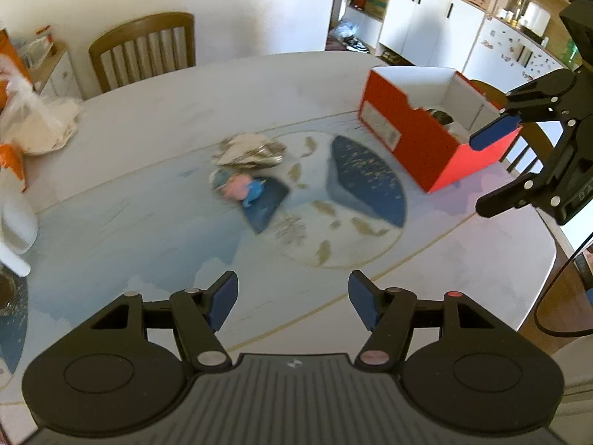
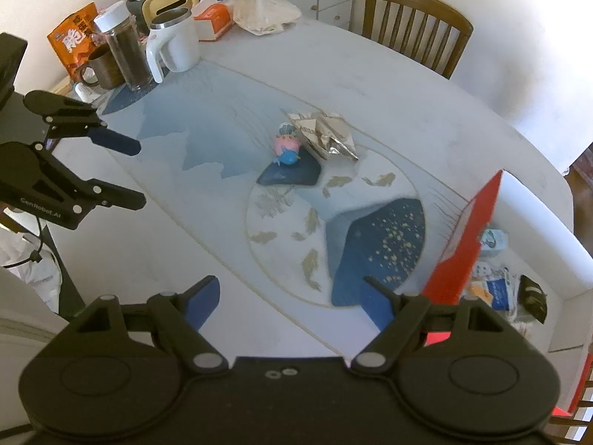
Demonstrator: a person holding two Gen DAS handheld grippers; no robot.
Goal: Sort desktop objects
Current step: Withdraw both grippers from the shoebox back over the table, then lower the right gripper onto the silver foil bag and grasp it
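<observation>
both grippers, left and right, hung with jaws wide and empty above the table's near edge, presumably staged to collect the toy figure and crumpled wrapper mid-table for the red box at its right edge.

Bright daylight, soft shadows; motion blur (worst left view), fisheye-bent edges.

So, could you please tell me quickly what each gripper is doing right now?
Left gripper: jaws open, holding nothing.
Right gripper: jaws open, holding nothing.
</observation>
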